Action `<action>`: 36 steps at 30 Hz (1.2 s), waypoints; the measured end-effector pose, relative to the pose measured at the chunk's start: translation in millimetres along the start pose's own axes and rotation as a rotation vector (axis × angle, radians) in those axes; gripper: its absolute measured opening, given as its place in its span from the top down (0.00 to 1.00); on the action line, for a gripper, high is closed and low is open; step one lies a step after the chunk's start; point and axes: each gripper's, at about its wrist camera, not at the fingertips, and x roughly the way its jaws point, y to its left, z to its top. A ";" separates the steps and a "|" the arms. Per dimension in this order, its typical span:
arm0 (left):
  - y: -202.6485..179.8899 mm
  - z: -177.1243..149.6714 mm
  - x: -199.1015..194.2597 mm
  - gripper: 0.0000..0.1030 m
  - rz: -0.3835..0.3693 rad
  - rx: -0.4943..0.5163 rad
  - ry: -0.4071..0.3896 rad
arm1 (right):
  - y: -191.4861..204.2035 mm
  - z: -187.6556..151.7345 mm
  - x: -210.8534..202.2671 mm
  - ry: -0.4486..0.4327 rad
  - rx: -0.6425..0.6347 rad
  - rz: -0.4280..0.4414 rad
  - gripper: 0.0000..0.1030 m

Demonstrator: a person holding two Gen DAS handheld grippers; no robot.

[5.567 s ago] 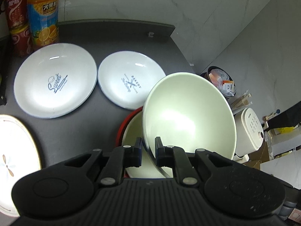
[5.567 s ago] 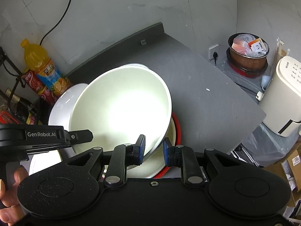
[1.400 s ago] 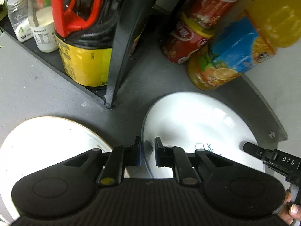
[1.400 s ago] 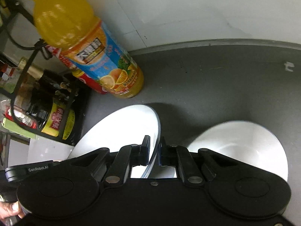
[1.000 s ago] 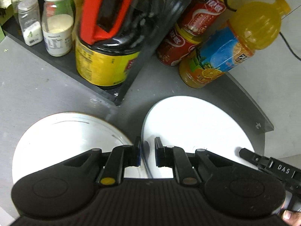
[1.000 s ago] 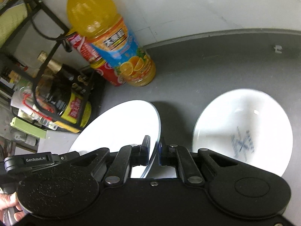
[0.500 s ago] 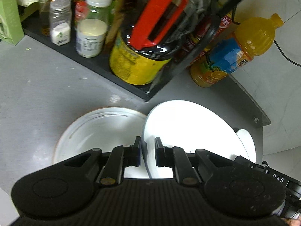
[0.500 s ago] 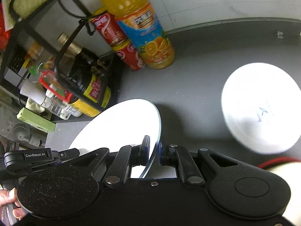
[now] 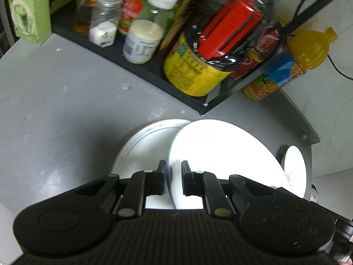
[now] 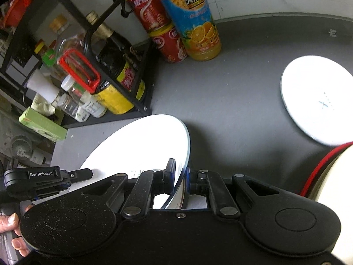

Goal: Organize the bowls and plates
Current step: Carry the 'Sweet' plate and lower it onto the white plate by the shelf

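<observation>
A large white plate (image 9: 220, 154) hangs tilted above the grey counter, carried by both grippers. My left gripper (image 9: 173, 176) is shut on its left rim. My right gripper (image 10: 181, 176) is shut on the opposite rim of the same plate (image 10: 136, 145). Partly under the carried plate lies a gold-rimmed white plate (image 9: 143, 148) flat on the counter. A smaller white plate with blue print (image 10: 317, 101) lies off to the right. The cream bowl stack with a red rim (image 10: 331, 170) shows at the right edge.
A black rack (image 9: 154, 70) with sauce bottles and jars stands just behind the plates. An orange juice bottle (image 10: 194, 22) and red cans (image 10: 163, 28) stand beside it by the wall. A green box (image 9: 28, 8) sits at far left. A hand (image 10: 13, 231) holds the left gripper.
Both grippers carried the white plate sideways, away from the juice bottle and the small printed plate. It now overlaps the gold-rimmed plate. Both grips stayed shut.
</observation>
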 end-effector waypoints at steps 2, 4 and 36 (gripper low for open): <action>6.8 -2.1 1.0 0.89 0.002 -0.001 0.004 | 3.0 -3.8 1.7 0.001 -0.005 -0.009 0.91; 12.6 -3.8 2.9 0.89 0.004 -0.008 0.008 | 5.2 -8.1 2.3 0.003 -0.011 -0.017 0.91; 36.2 -21.6 31.6 0.88 0.062 -0.011 0.058 | 8.3 -27.5 31.6 0.048 -0.021 -0.088 0.91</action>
